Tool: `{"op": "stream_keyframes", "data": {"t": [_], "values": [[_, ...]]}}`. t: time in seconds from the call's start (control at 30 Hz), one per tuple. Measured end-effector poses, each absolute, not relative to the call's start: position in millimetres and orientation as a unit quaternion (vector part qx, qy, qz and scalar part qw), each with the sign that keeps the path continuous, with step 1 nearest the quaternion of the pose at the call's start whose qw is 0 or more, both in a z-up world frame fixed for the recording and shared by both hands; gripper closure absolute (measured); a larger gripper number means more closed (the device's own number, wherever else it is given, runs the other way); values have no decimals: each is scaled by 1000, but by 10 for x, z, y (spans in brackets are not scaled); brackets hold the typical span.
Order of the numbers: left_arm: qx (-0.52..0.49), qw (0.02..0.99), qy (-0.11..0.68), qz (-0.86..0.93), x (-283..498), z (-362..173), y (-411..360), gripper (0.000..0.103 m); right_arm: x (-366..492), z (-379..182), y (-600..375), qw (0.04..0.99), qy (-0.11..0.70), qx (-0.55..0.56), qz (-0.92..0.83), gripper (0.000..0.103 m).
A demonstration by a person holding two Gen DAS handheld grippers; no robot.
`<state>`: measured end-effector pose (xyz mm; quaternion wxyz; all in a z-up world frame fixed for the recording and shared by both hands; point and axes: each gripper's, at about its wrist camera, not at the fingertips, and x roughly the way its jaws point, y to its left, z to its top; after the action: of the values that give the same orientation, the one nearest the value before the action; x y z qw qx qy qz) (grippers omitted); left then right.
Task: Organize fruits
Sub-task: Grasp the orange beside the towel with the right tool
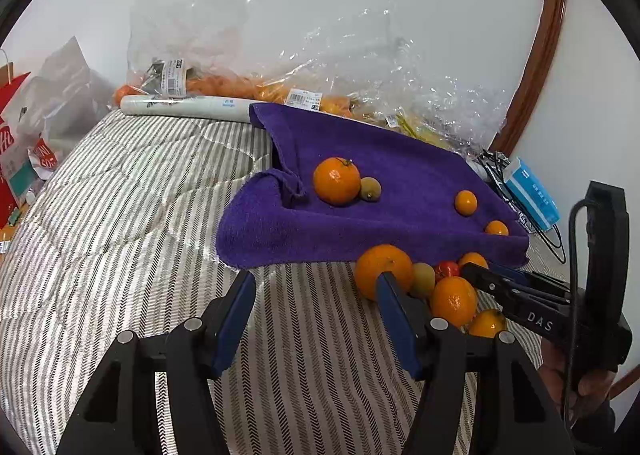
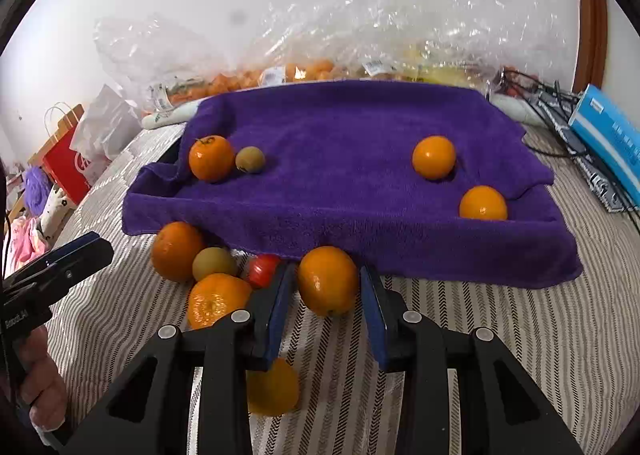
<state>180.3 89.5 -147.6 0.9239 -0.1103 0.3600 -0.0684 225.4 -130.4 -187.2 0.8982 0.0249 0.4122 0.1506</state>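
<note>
A purple towel covers a shallow tray on the striped bedding. On it lie an orange with a small brownish-green fruit at the left, and two oranges at the right. In front of the towel sits a pile: oranges, a green fruit, a small red fruit. My right gripper is shut on another orange, a pad against each side. My left gripper is open over bare bedding, left of the pile.
Clear plastic bags holding more oranges lie against the wall behind the towel, beside a white roll. A blue box and black cables sit at the right. A red paper bag stands at the left. Another orange lies under my right gripper.
</note>
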Motion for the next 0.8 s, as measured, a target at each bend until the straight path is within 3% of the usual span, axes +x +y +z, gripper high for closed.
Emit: {"op": "stream_keyframes", "data": {"t": [0.13,0.8], "values": [[-102,925,360,-69,1811,-1485,860,43,2284,-1898,-1299,894,420,23,152,71],[-128,898,408,-107,2140,-1535,474,44,1805,-1730,-2028,921,368,7,125,71]]}}
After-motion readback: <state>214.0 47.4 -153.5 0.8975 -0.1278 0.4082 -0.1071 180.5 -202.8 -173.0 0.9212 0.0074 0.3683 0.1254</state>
